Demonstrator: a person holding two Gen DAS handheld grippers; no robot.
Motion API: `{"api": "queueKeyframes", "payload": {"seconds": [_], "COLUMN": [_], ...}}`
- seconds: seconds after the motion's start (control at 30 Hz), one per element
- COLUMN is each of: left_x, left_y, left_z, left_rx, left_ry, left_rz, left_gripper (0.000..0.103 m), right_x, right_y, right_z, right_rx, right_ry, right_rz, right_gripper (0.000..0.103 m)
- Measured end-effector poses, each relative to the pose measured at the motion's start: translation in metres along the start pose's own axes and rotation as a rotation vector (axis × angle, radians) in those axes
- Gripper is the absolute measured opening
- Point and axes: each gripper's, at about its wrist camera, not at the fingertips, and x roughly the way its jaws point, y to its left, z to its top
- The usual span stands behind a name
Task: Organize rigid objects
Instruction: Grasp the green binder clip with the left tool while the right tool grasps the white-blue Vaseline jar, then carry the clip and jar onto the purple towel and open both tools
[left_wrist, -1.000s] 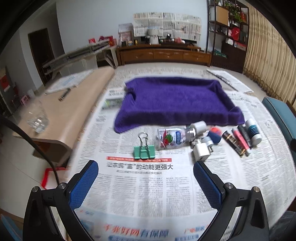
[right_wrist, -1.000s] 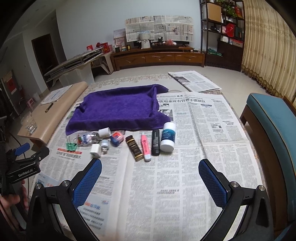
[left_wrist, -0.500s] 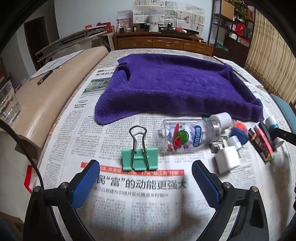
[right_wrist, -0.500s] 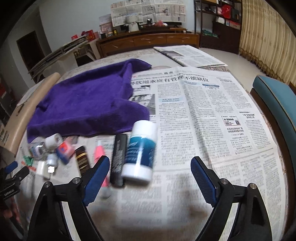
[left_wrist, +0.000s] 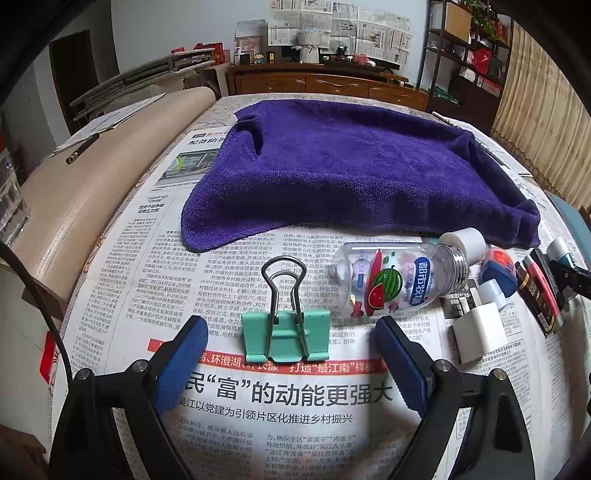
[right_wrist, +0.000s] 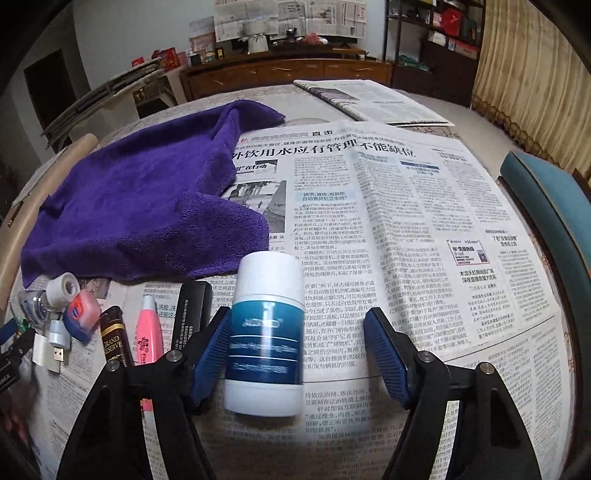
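On the newspaper-covered worktop (left_wrist: 229, 391), the left tool (left_wrist: 290, 343) is closing, its ribbed blue pads not yet touching the mint metal binder clip (left_wrist: 286, 338) lying flat between them. The right tool (right_wrist: 295, 347) is closing around a smooth white-and-teal cylindrical bottle (right_wrist: 266, 332); its label is blurred. A plush purple towel (left_wrist: 351, 173) lies behind.

Left tongs (left_wrist: 288, 354) pitched steeply down, jaws closing, pads not yet in contact with what sat between them. Right tongs (right_wrist: 295, 354) angled down likewise, jaws closing, left pad touching, right pad clear.
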Motion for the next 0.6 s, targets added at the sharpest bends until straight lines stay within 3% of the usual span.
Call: {"api": "queueKeyframes", "payload": {"seconds": [0.1, 0.17, 0.23, 0.27, 0.6], "left_x": [-0.001, -0.003, -0.004, -0.005, -0.027], "left_y": [0.003, 0.009, 0.015, 0.016, 0.028], "left_z": [0.0, 0.0, 0.001, 0.001, 0.004], "left_rx": [-0.006, -0.026, -0.03, -0.026, -0.025], "left_ry": [-0.007, -0.02, -0.028, -0.029, -0.036], "left_rz": [0.004, 0.012, 0.011, 0.011, -0.038], "left_gripper": [0.086, 0.065, 0.054, 0.041, 0.039], "right_x": [-0.001, -0.002, -0.003, -0.003, -0.011], "right_y": [0.006, 0.007, 0.004, 0.002, -0.008], "right_z": [-0.002, -0.003, -0.002, -0.002, -0.003], "right_rx": [-0.028, -0.028, -0.01, 0.001, 0.073], "right_ry": [-0.026, -0.028, -0.024, -0.024, -0.023], "right_rz": [0.002, 0.011, 0.004, 0.018, 0.089], "right_gripper": [0.057, 0.047, 0.036, 0.036, 0.036]}}
